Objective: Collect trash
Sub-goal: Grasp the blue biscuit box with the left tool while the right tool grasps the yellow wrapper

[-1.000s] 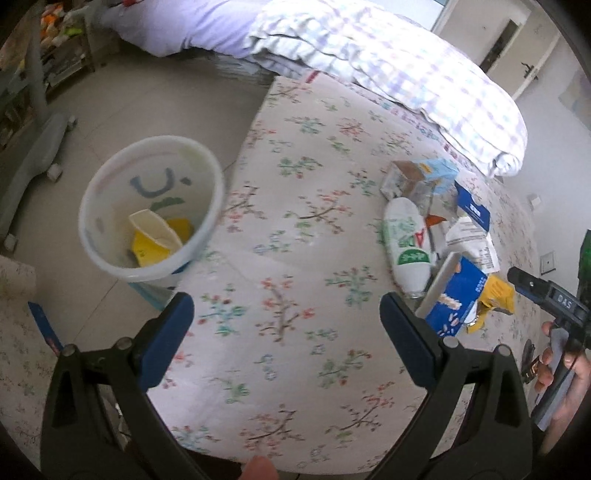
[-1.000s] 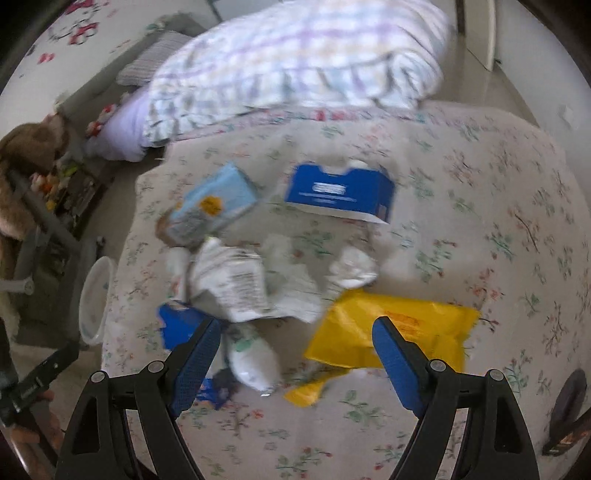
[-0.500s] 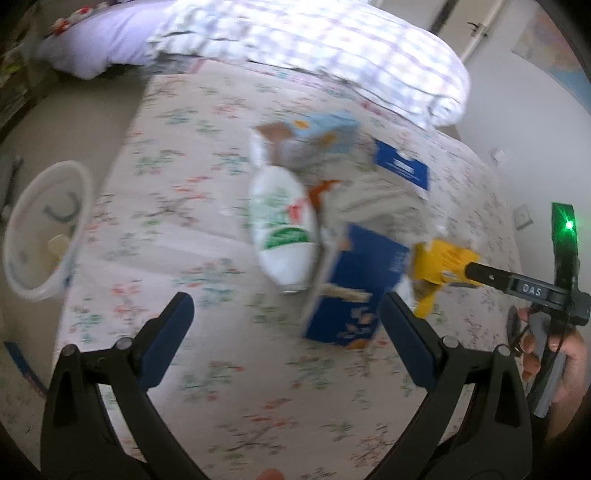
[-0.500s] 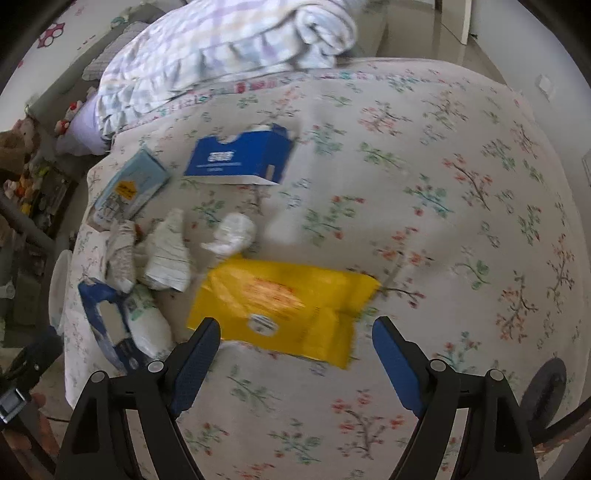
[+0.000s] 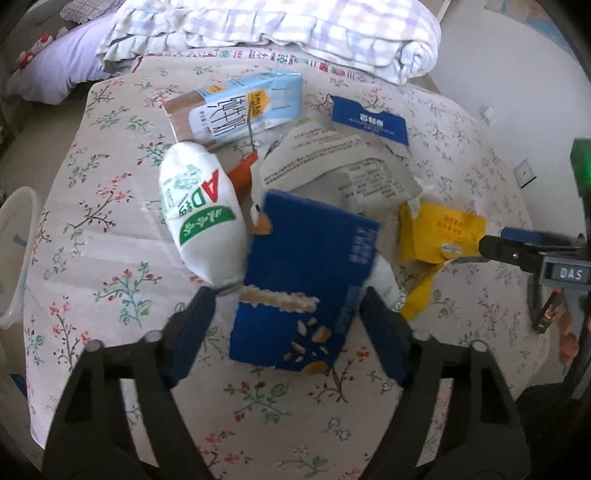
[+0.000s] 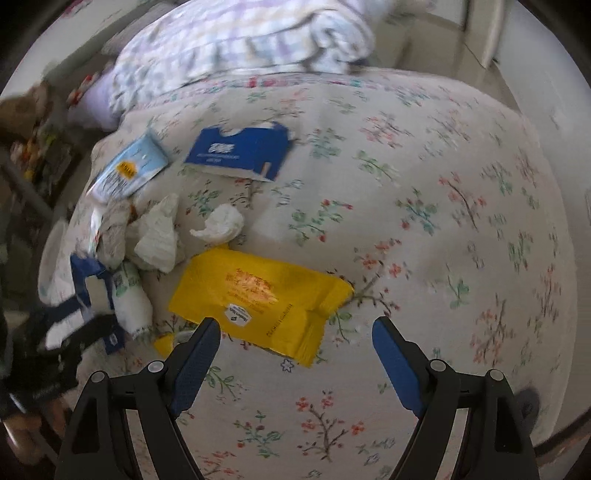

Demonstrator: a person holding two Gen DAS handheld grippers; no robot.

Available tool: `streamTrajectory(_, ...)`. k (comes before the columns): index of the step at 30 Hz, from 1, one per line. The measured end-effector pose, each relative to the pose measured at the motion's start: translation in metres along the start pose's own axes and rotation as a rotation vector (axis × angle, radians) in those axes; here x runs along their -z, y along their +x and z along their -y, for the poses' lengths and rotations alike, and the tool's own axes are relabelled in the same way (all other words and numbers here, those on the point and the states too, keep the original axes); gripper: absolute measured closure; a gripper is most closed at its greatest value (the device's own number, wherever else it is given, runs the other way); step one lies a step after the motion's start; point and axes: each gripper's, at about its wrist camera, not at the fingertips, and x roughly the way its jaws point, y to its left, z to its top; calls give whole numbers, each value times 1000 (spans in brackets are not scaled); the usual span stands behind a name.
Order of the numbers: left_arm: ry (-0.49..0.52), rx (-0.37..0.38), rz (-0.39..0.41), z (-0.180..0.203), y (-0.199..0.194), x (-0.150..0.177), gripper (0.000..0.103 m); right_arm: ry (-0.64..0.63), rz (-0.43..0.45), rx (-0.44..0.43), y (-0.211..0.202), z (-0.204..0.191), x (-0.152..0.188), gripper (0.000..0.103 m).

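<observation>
Trash lies in a pile on the floral bedspread. My left gripper (image 5: 291, 325) is open, its fingers on either side of a dark blue snack box (image 5: 306, 273). Beside the box lies a white AD bottle (image 5: 201, 218), a light blue carton (image 5: 243, 107), crumpled white paper (image 5: 332, 162), a flat blue box (image 5: 369, 120) and a yellow packet (image 5: 439, 232). My right gripper (image 6: 295, 350) is open just in front of the yellow packet (image 6: 258, 291). A crumpled tissue (image 6: 219, 225) lies behind it. The white trash bin (image 5: 14, 254) shows at the left edge.
A folded checked quilt (image 5: 295, 29) and a lilac pillow (image 5: 55, 70) lie at the head of the bed. The bed's left edge drops to the floor by the bin. The right gripper's body (image 5: 535, 254) shows at the right of the left wrist view.
My left gripper has swung from the bin toward the pile and closed in on the blue snack box. My right gripper has moved right and forward over the yellow packet.
</observation>
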Motion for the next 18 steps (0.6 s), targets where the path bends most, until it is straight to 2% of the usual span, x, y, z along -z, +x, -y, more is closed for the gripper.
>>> streamTrajectory(2, 3, 0, 1, 0, 0, -1, 42, -69, 10, 25, 1, -7, -1, 17)
streamTrajectory(13, 1, 27, 72, -3, -30, -6, 42, -421, 4, 99, 20, -50, 5, 17)
streamTrajectory(18, -39, 23, 80, -16, -35, -7, 42, -460, -35, 120, 33, -62, 8, 17)
